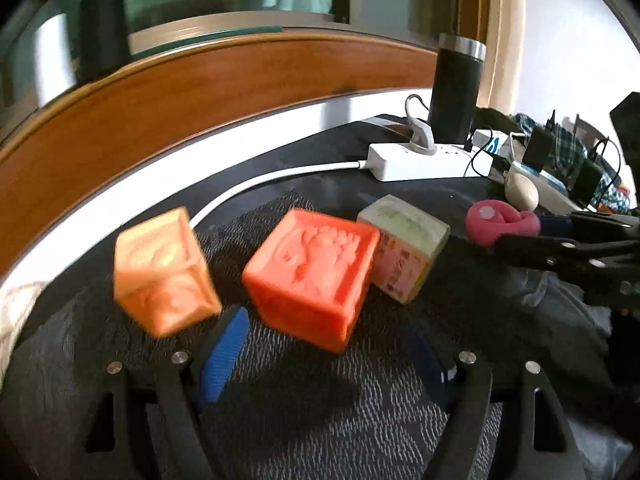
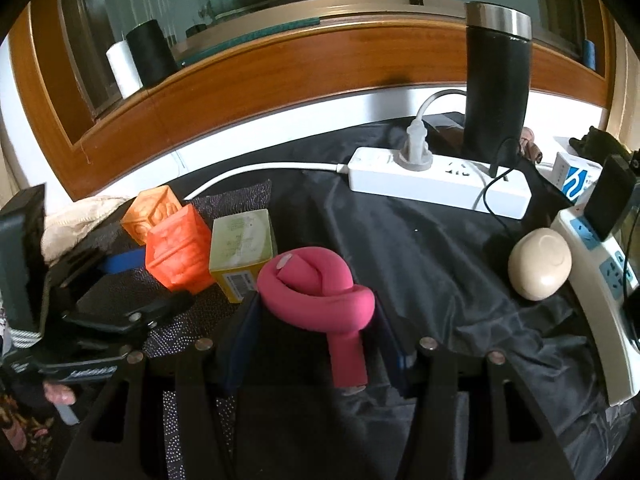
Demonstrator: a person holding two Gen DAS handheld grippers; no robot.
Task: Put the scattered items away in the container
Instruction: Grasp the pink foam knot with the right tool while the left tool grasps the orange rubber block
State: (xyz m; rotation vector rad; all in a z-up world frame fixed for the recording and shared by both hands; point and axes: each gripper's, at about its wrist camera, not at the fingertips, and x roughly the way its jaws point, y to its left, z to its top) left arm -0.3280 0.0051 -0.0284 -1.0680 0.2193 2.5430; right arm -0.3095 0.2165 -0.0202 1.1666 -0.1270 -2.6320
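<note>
A light orange cube (image 1: 164, 272), a darker orange cube (image 1: 312, 276) and a pale yellow-green box (image 1: 404, 248) sit on a dark speckled cloth. My left gripper (image 1: 324, 360) is open just in front of the darker orange cube, not touching it. My right gripper (image 2: 316, 332) is closed around a knotted pink foam tube (image 2: 320, 292), seen in the left wrist view (image 1: 500, 222) at the right. The cubes (image 2: 176, 252) and the box (image 2: 244, 252) show left of the tube. No container is in view.
A white power strip (image 2: 436, 184) with a cable, a black tumbler (image 2: 496, 84), a beige oval object (image 2: 540, 268), a second power strip (image 2: 608, 280) and chargers lie behind and right. A wooden window ledge (image 2: 280, 68) runs along the back.
</note>
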